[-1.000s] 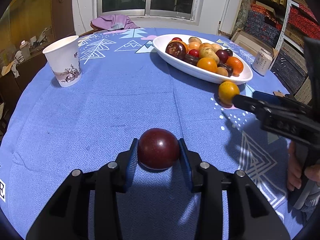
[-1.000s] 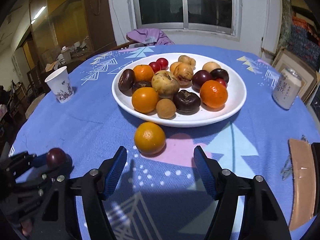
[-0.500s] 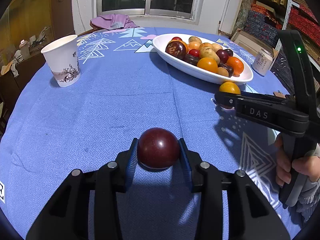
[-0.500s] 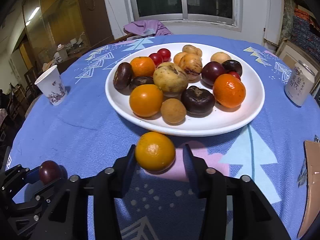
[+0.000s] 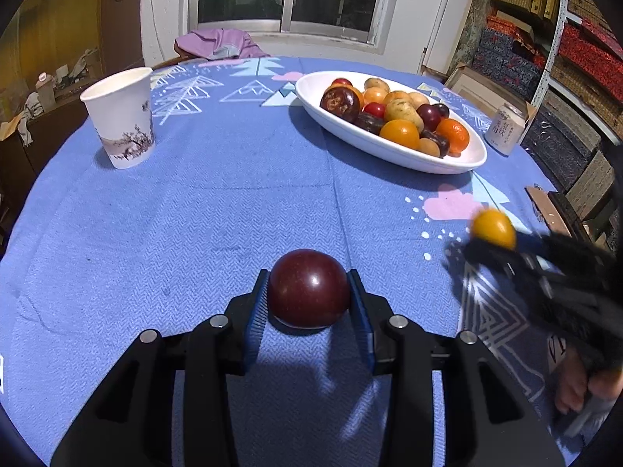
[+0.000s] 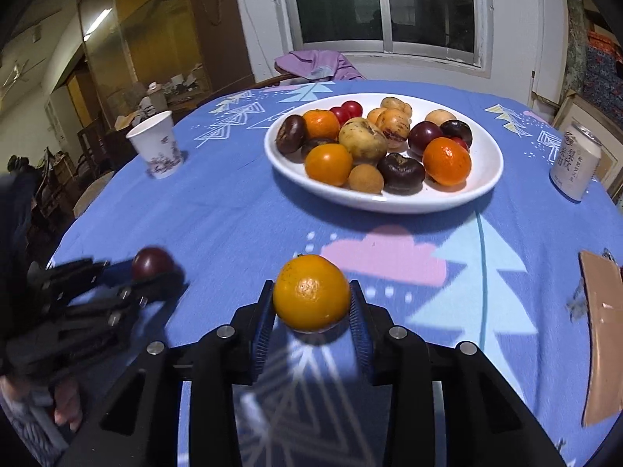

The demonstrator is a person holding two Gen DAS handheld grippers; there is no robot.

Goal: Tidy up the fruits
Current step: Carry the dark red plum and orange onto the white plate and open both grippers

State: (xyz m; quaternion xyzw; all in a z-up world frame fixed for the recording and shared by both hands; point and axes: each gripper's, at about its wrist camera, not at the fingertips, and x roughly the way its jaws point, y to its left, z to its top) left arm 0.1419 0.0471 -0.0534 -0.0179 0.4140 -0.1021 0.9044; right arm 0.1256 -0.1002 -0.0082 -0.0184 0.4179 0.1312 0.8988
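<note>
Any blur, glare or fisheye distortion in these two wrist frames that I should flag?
Left wrist view: the right gripper and its orange are motion-smeared; the plum is sharp, with small glare spots. Right wrist view: the left gripper is blurred, the white plate sharp. Both views: fisheye bends the table edge, corners are vignetted black, and the grippers cast shadows on the cloth.

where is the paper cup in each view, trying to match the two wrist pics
Left wrist view: the paper cup stands upper left on the blue tablecloth, far left of the white bowl.
Right wrist view: the paper cup stands left of centre, again left of the bowl.
Shared landmark: the white bowl of fruit.
</note>
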